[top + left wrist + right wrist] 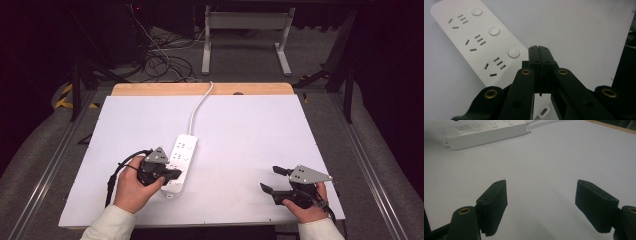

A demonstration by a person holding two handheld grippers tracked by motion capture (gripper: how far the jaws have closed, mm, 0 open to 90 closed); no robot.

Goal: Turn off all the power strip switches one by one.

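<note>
A white power strip (181, 159) lies lengthwise near the middle of the white tabletop (250, 130), and its white cable (199, 107) runs to the far edge. My left gripper (177, 174) is shut with nothing between its jaws, its tips over the strip's near end. In the left gripper view the closed jaws (539, 50) sit just beside the strip (474, 42), close to the nearest of three round buttons (514, 53). My right gripper (269, 179) stands open near the front right, holding nothing. The right gripper view has its wide-apart jaws (541, 186) above bare table, the strip (486, 132) far off.
A wooden board (150, 89) edges the table's far side. Beyond it are floor cables (160, 60) and a white desk frame (245, 35). Metal rails (50, 165) run along both sides of the table. Bare white surface stretches between the two grippers.
</note>
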